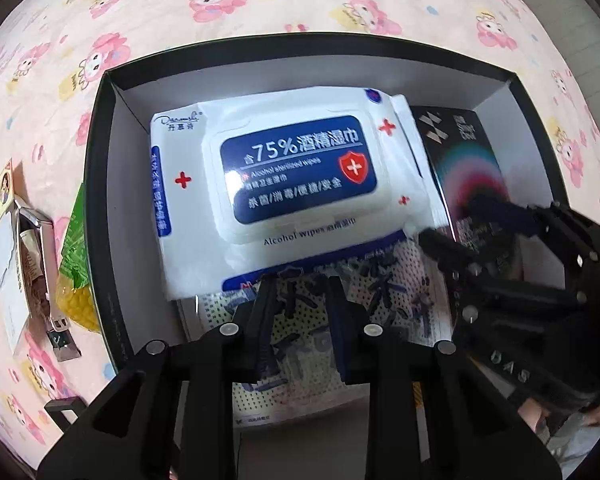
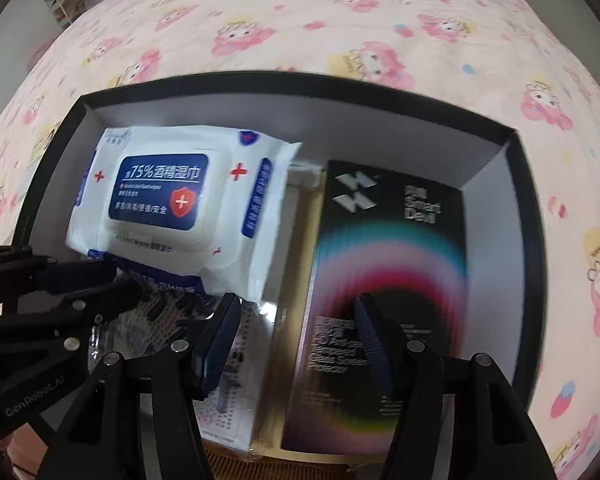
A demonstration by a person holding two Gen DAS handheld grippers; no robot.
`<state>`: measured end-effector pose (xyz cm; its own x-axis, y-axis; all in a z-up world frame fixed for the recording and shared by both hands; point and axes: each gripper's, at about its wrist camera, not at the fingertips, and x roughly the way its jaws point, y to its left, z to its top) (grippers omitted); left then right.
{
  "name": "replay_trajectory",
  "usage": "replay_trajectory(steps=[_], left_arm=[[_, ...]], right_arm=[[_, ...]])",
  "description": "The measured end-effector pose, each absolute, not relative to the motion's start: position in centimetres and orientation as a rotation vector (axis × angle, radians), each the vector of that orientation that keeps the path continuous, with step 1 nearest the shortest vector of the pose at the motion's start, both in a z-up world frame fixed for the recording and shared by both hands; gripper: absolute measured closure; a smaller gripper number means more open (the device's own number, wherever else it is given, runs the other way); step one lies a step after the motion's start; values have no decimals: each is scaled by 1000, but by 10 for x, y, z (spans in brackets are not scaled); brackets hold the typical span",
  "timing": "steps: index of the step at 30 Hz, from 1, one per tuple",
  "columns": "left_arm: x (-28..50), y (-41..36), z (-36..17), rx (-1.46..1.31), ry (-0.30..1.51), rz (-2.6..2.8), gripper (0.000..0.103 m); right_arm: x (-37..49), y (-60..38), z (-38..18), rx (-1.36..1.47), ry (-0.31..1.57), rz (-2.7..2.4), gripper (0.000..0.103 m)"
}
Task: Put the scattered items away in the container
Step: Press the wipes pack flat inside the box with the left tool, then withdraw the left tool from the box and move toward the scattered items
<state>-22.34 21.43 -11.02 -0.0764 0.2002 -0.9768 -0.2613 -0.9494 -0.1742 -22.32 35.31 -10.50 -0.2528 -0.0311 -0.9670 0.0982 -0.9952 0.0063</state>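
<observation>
Pink cartoon bedsheet [image 1: 260,4] carries black box [image 1: 96,168], sachets [image 1: 40,280].

White wipes pack [image 1: 284,184] and black screen-protector box [image 2: 384,280] lie inside black container [image 1: 100,184].

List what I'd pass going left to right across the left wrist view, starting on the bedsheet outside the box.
silver packet → green and yellow packet → black box's left wall → alcohol wipes pack → black screen protector box → right gripper
</observation>
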Motion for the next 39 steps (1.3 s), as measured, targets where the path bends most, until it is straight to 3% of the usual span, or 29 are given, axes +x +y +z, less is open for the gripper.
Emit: replay_trajectory(steps=[4, 10, 18, 33, 39], left_arm=[[-200, 203, -96, -1822, 21, 2103, 76], [-177, 178, -63, -1687, -72, 2182, 64], [-135, 168, -28, -1545, -105, 2249, 64], [-75, 108, 0, -1469, -208, 2297, 64], [-63, 71, 4, -1457, -271, 2343, 64]], right_arm=[[-208, 357, -97, 1847, 55, -2445, 47], [-175, 349, -64, 1732, -40, -2491, 47], [-117, 332, -27, 1551, -52, -2613, 47], [-71, 260, -15, 1461, -168, -2556, 46], [-65, 223, -5, 1423, -131, -2530, 46]])
